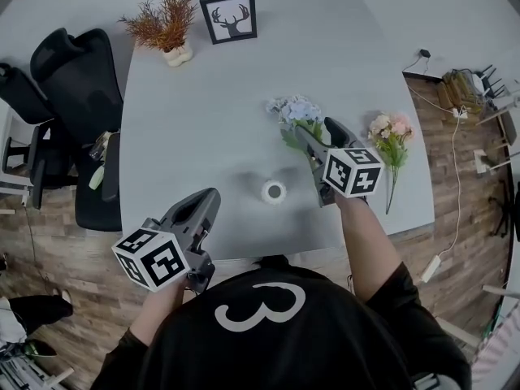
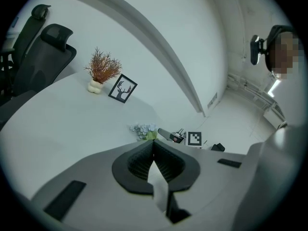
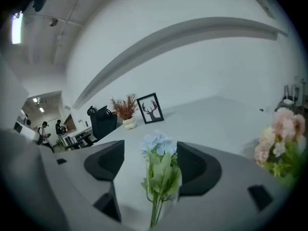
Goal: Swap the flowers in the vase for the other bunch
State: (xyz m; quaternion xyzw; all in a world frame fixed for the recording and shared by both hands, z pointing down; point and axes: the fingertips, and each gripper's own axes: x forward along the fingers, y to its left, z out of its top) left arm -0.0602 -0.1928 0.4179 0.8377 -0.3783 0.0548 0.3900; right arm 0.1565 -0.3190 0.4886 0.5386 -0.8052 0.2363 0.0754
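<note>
The small white vase [image 1: 273, 191] stands empty near the table's front middle. A blue bunch with green leaves [image 1: 297, 110] [image 3: 158, 146] lies just beyond it. Its stems run back between the fingers of my right gripper [image 1: 315, 134] [image 3: 151, 160]. Those jaws stand wide apart, with a clear gap on the left side, so they are open. The pink bunch [image 1: 391, 130] [image 3: 279, 138] lies on the table to the right. My left gripper [image 1: 207, 199] [image 2: 153, 146] hovers at the front edge, left of the vase, shut on nothing.
A dried plant in a white pot [image 1: 166, 23] and a framed deer picture [image 1: 229, 17] stand at the table's far edge. Black office chairs [image 1: 73, 80] crowd the left side. Cables and a rack [image 1: 459, 92] sit on the floor at right.
</note>
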